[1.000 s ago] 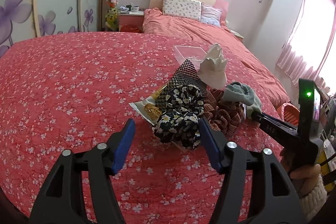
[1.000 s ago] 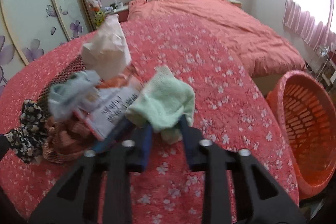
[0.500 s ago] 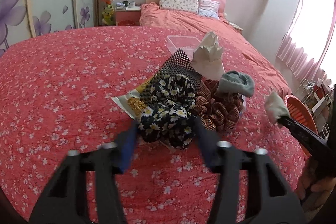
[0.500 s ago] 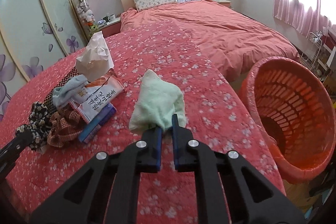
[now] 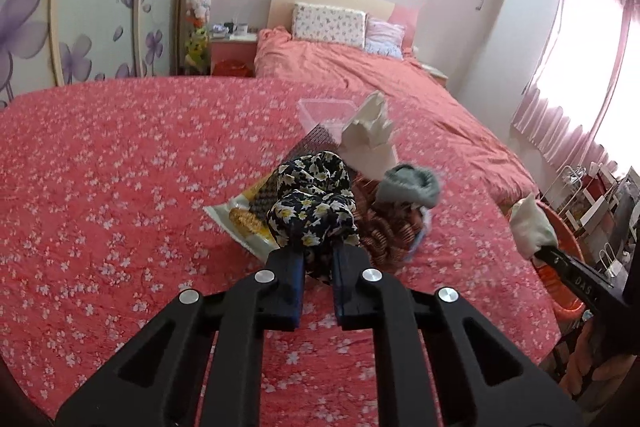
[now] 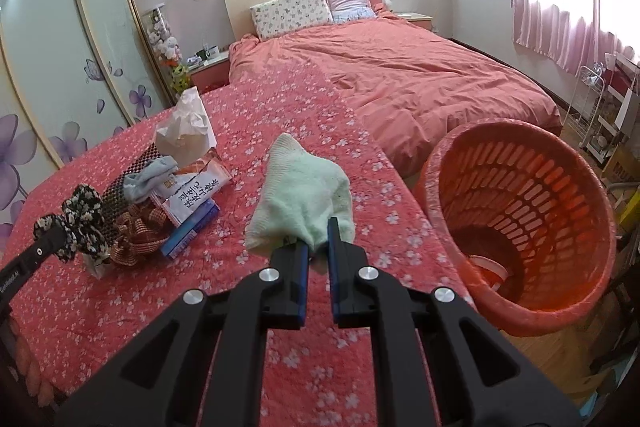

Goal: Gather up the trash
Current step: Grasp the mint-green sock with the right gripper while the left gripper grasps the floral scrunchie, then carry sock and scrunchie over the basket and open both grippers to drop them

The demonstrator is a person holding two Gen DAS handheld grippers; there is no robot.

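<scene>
The left gripper (image 5: 316, 259) has just been closing, and its blue pads now pinch the lower edge of a dark floral cloth (image 5: 310, 199), a soft, crumpled fabric printed with small pale flowers. That cloth rises from the front of the heap of trash (image 5: 360, 187) on the flowered red bedspread (image 5: 120, 187). In the heap, just behind the floral cloth, lie a black mesh sheet (image 5: 316, 143), a crumpled white tissue (image 5: 370, 139), a rolled grey sock (image 5: 408, 185), a ruffled brown checked fabric (image 5: 392, 231) and a glossy yellow snack wrapper (image 5: 244, 223). The right gripper (image 6: 318, 247) is nearly shut, clamping a pale green terry sock (image 6: 304, 203), fuzzy and limp, held above the bedspread, right of the heap. Beside the bed, right of the heap, stands a round orange slatted plastic basket (image 6: 520, 203).
</scene>
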